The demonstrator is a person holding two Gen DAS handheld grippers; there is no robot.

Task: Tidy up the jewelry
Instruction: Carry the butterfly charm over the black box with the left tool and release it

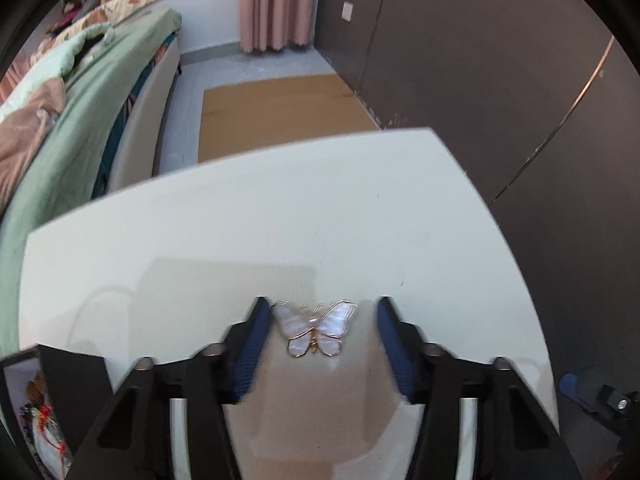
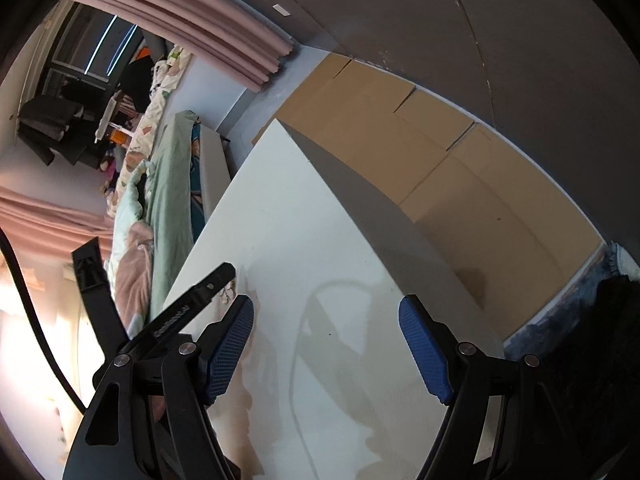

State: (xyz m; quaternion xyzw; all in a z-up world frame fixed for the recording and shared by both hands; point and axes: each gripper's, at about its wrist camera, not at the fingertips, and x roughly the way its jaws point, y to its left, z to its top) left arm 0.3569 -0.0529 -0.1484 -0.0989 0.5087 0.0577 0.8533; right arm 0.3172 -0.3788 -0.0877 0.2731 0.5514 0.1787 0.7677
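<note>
Brooch: butterfly brooch (image 1: 316, 330), pearly wings, gilt rim; flat on white table (image 1: 280, 220), well in from its far edge.
Left gripper (image 1: 319, 312): jaws astride brooch, left pad touching wingtip, right pad apart.
Right gripper (image 2: 326, 312): spread, nothing between, over table.

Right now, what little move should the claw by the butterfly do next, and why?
Probably close the left gripper a little more. The butterfly brooch lies flat on the white table between the blue pads; the left-hand pad looks about touching a wing, while the other pad stands clear of it, so it isn't gripped yet. The right gripper is open over bare table.
</note>
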